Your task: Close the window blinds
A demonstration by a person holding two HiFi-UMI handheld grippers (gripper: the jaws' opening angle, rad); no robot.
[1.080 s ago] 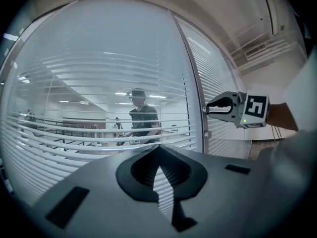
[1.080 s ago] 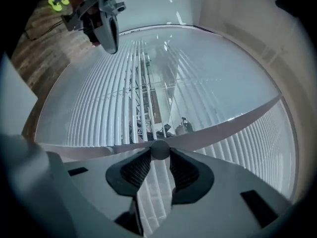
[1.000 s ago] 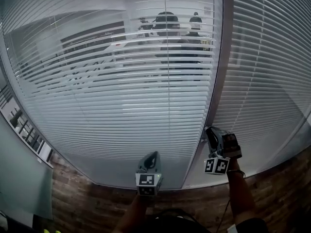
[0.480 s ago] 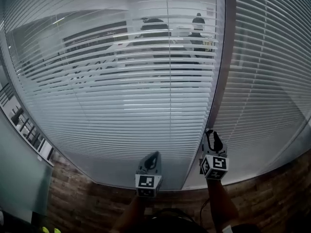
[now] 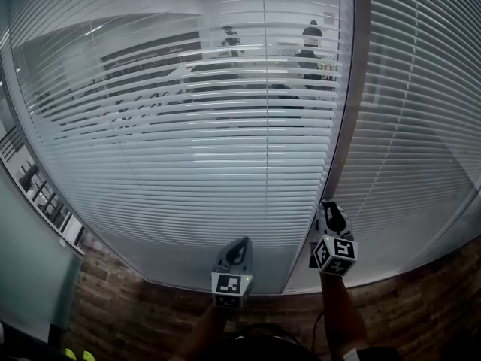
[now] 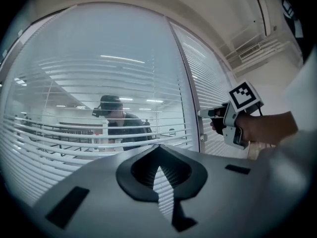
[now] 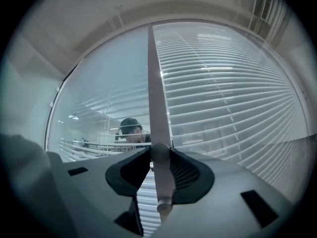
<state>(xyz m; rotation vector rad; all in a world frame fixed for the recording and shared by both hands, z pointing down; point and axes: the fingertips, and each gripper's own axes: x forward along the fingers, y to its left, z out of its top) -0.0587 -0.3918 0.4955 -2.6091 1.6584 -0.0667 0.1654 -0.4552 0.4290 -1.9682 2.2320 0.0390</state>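
Two panels of white slatted blinds fill the head view: the left blind, whose slats stand apart enough to show the room behind, and the right blind. My right gripper is at the grey mullion between them. Its jaws have just been closing and are shut on the blind's thin tilt wand, whose capped end hangs below my right gripper. My left gripper hovers level before the left blind, shut and holding nothing. The left gripper view shows the right gripper at the mullion.
A wood-patterned strip runs under the window. A glass partition stands at the left. Figures of people show through the left blind's slats. A small knob sits on the mullion near the right gripper.
My right gripper has rolled about its own axis at the mullion, so its marker cube now faces differently; its place barely shifted. The left gripper stayed still. A dark figure behind the slats moved left.
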